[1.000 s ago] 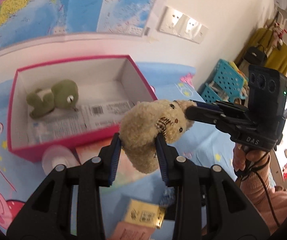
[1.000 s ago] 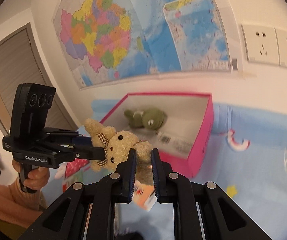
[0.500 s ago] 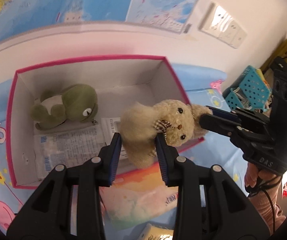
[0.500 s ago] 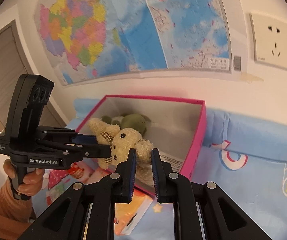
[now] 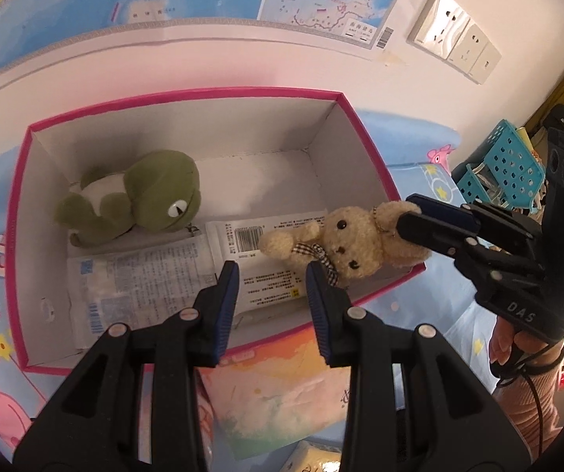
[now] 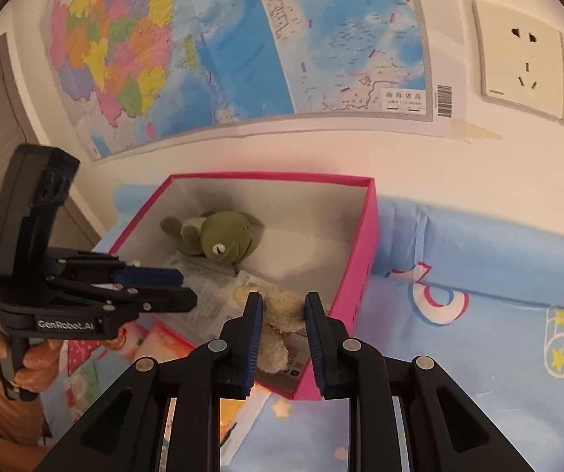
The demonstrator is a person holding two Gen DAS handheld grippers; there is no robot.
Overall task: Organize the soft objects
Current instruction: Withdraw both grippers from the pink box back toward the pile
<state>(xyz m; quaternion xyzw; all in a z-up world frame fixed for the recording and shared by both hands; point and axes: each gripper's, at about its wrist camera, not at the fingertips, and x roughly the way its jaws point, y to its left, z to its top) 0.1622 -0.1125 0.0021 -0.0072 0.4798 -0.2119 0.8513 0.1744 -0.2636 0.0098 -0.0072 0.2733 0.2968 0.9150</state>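
Teddy bear (image 5: 354, 246) face shown only in left view, left gripper (image 5: 272, 303) jaws parted and empty, bear beside its right pad, right gripper (image 6: 283, 334) jaws opening, bear between them in pink box (image 5: 376, 165).

Under my hands is a bed (image 6: 478, 244) covered with a light blue sheet printed with pink cartoon pigs, stars and rainbow shapes. A pink-rimmed cardboard box (image 5: 372, 157) with a white inside sits directly on it, close to the wall. Just in front of the box, on the sheet, lies a flat pack with a pastel orange and pink print (image 5: 278, 397), and beside its near edge a small yellowish packet (image 5: 313, 458), only partly in view.
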